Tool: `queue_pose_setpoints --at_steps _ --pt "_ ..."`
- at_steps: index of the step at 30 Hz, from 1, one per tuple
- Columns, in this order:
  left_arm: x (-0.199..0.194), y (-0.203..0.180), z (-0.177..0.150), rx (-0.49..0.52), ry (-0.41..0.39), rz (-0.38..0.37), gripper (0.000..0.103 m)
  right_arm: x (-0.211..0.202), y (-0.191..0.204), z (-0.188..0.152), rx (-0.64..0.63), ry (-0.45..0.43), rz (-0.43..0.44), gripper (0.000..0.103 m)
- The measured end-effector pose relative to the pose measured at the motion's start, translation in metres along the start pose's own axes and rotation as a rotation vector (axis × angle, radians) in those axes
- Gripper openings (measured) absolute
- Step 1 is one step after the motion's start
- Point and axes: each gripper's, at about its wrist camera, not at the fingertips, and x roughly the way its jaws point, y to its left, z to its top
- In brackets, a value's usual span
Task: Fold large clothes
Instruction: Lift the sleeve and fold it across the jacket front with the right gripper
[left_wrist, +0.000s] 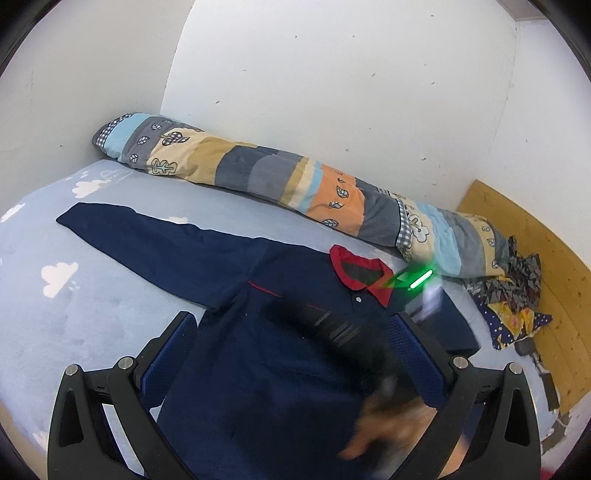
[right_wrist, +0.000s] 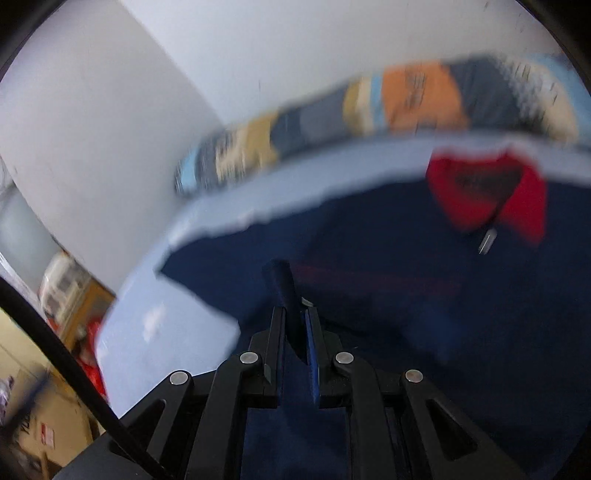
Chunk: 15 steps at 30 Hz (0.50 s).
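A navy long-sleeved shirt (left_wrist: 258, 354) with a red collar (left_wrist: 360, 275) lies face up on the pale blue bed sheet (left_wrist: 74, 295). One sleeve (left_wrist: 147, 243) stretches out flat to the left. My left gripper (left_wrist: 295, 325) is open above the shirt's body. My right gripper (right_wrist: 295, 314) is shut on a fold of the navy shirt (right_wrist: 369, 266) and holds it over the shirt body; this view is blurred. The right gripper and the hand holding it show blurred in the left wrist view (left_wrist: 373, 354), with a green light.
A rolled patchwork quilt (left_wrist: 295, 181) lies along the white wall behind the shirt. A heap of other clothes (left_wrist: 513, 295) sits at the right end by a wooden board (left_wrist: 535, 236). The bed's edge and room clutter (right_wrist: 55, 369) show at the left.
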Motion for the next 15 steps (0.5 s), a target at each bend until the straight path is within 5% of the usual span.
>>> queue_pose_setpoints --at_steps 4,7,12,15 --pt "0.001 -0.003 0.000 -0.003 0.009 -0.005 0.103 0.050 -0.005 -0.040 0.020 0.169 0.008 0.043" --pt "-0.001 -0.005 -0.001 0.008 0.006 -0.012 0.103 0.026 0.000 -0.035 -0.015 0.142 0.045 0.068" --pt "0.002 -0.005 0.000 -0.005 0.016 -0.018 0.103 -0.070 -0.029 -0.008 0.059 -0.016 0.115 0.070" --pt "0.004 -0.005 -0.001 -0.006 0.024 -0.018 0.103 -0.147 -0.076 0.008 0.089 -0.179 -0.051 0.070"
